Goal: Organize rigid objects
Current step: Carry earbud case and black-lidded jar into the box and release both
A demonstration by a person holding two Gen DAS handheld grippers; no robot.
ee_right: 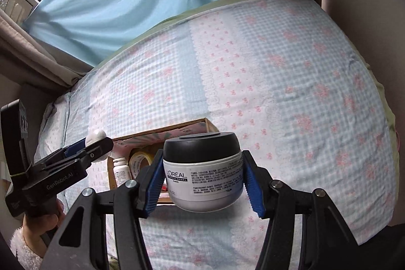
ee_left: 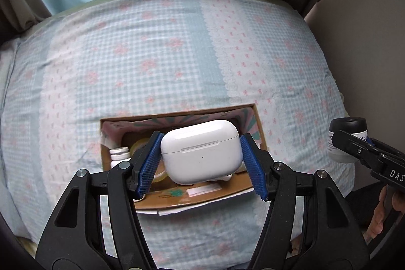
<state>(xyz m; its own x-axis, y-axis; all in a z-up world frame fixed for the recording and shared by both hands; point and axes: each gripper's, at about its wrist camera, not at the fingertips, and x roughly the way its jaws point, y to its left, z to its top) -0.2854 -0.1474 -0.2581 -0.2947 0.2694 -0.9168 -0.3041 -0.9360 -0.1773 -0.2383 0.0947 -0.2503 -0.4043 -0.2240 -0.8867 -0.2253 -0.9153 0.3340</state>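
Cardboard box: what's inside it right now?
Inside the cardboard box: a white bottle and tape roll. The grippers and their loads hide the rest.

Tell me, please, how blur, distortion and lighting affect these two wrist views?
Left wrist: the earbud case is sharp, the bedsheet bulges from fisheye and looks softly smeared. Right wrist: the cream jar label reads clearly, soft window daylight, no harsh glare, dark vignette in the corners.

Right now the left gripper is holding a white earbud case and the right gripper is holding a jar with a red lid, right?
Nearly. The jar in the right gripper has a black lid, not red; the right wrist view shows it. The left gripper does hold the white earbud case.
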